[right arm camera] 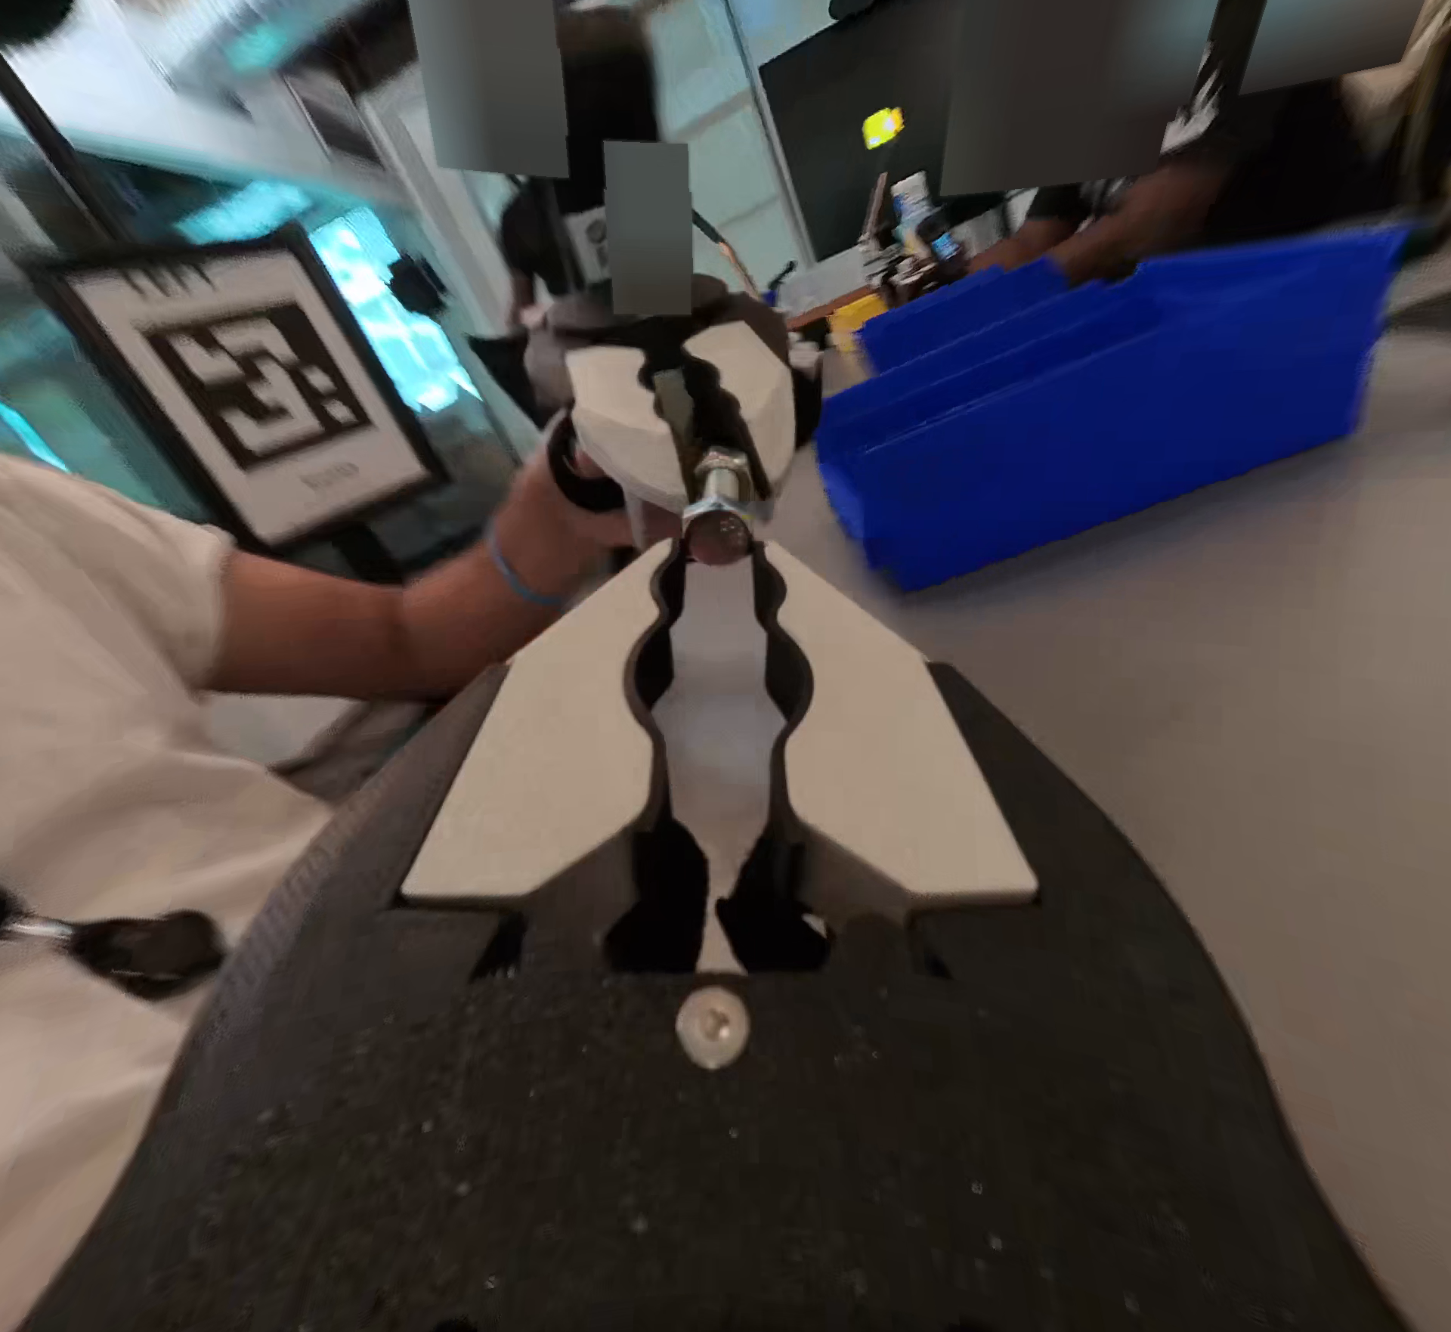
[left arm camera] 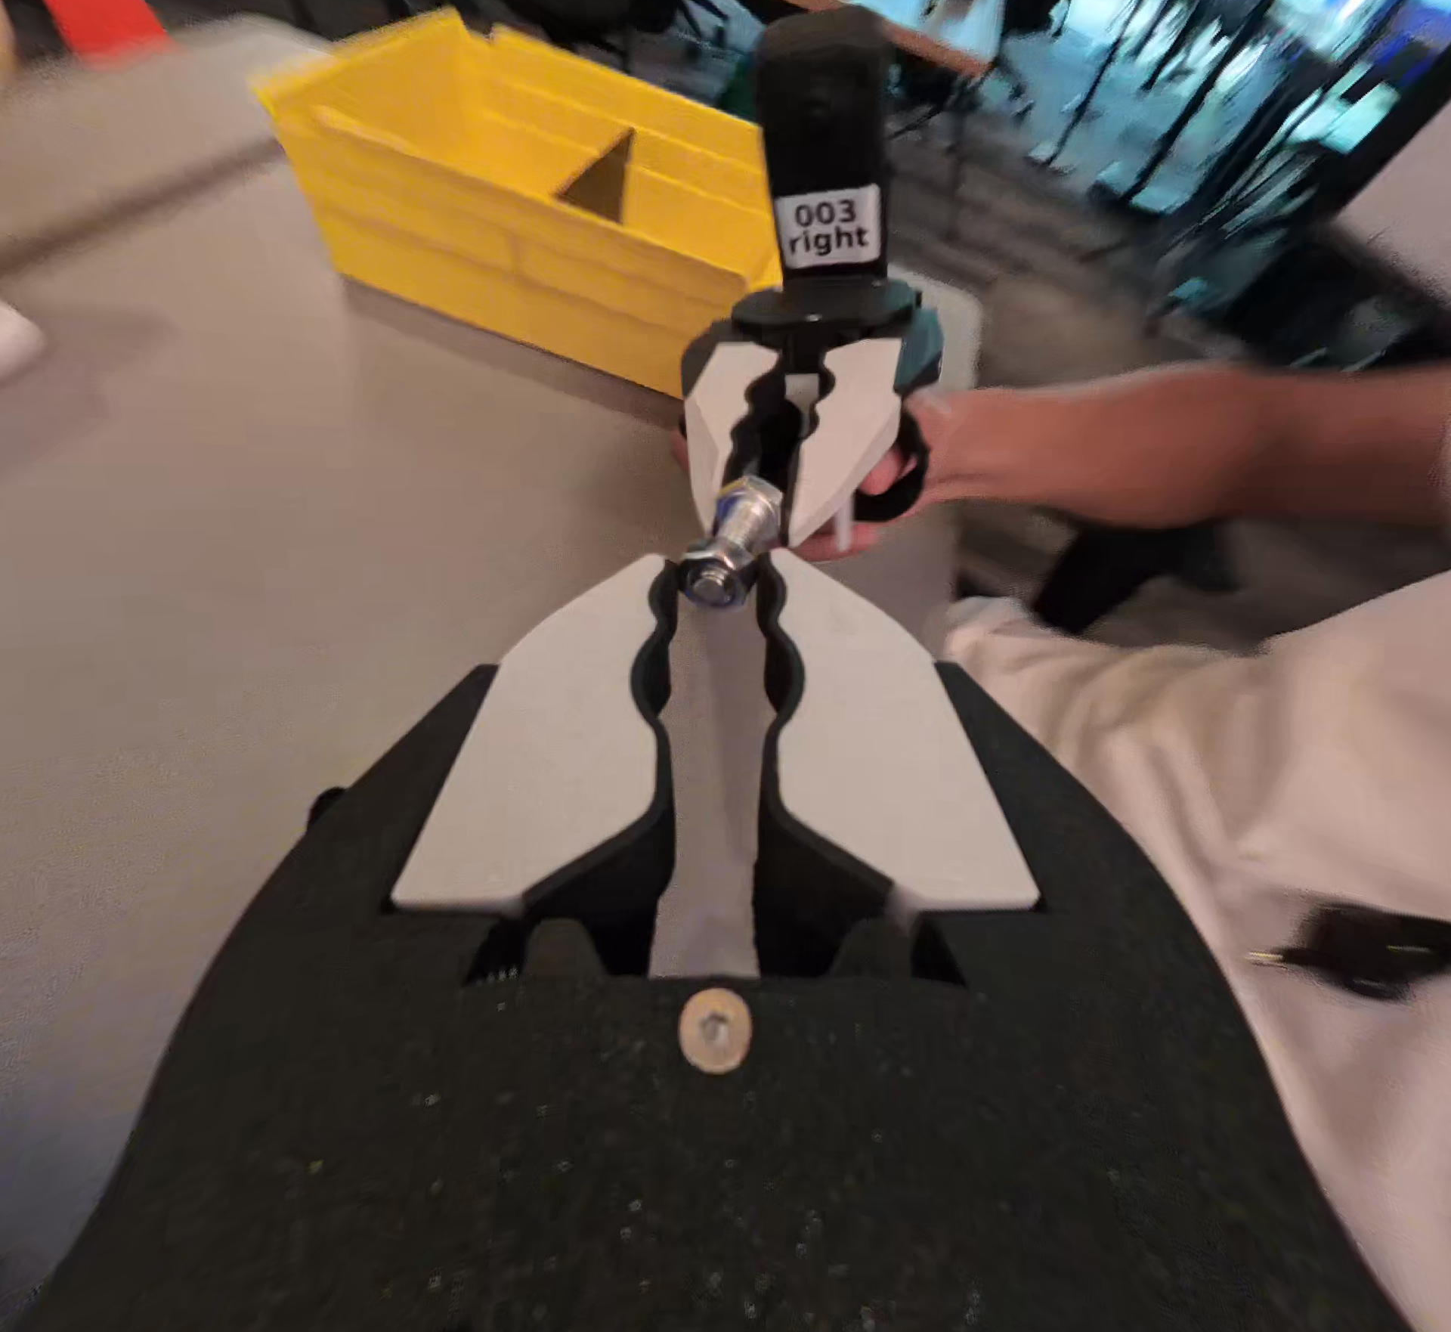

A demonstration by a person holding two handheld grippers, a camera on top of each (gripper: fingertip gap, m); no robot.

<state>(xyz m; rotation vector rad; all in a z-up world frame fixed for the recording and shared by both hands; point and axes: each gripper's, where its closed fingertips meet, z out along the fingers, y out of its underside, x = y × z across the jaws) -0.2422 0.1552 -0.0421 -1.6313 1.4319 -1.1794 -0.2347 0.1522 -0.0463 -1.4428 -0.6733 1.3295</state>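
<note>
Your left tongs (left arm camera: 710, 572) are closed on the nut (left arm camera: 716, 578) at twelve o'clock from them above the counter (left arm camera: 235, 509), and your right tongs (right arm camera: 716, 548) are closed on the head of the bolt (right arm camera: 718, 536), so any tilt between them could, I think, jam the thread.

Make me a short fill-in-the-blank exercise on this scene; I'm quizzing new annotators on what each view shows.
1. The left gripper has its jaws closed on the hex ____ threaded onto the bolt.
2. The right gripper grips the bolt by its ____.
3. The bin behind the right gripper in the left wrist view is coloured ____.
4. The bin on the table in the right wrist view is coloured ____.

Missing words: nut; head; yellow; blue
</note>
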